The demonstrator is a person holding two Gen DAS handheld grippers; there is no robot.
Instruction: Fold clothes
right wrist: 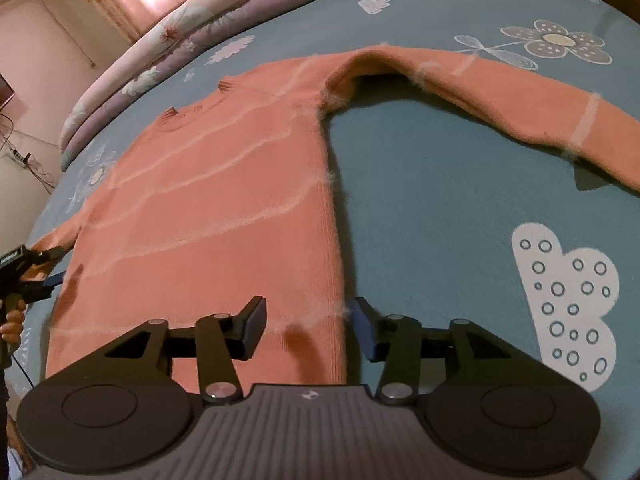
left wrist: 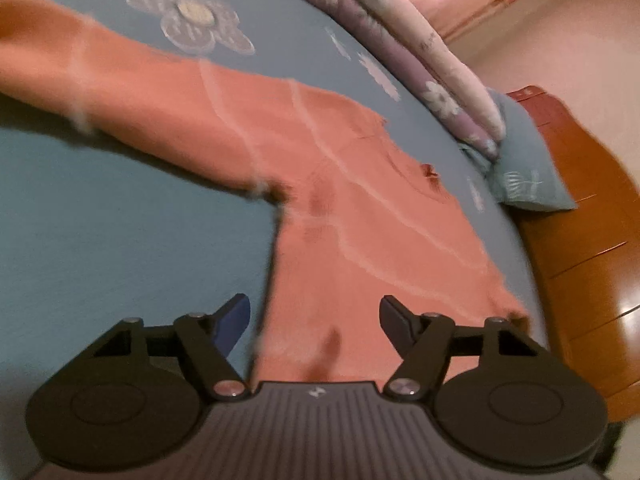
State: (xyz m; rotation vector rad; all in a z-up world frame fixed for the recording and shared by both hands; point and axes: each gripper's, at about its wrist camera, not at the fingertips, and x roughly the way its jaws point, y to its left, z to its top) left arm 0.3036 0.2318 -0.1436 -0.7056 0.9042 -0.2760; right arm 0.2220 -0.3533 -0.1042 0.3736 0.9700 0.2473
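Note:
A salmon-orange sweater with pale wavy stripes lies flat on the blue bed sheet. One of its sleeves stretches out to the right. My right gripper hovers open over the near right corner of the hem, and its pads stand apart from the knit. In the left wrist view the sweater fills the middle, blurred. My left gripper is open above the hem with nothing pinched. The left gripper also shows in the right wrist view, at the sweater's left edge, held by a hand.
A rolled floral quilt lies along the far side of the bed. A blue pillow rests beside a wooden bed frame. Cables trail by the wall on the left. Printed flowers dot the sheet.

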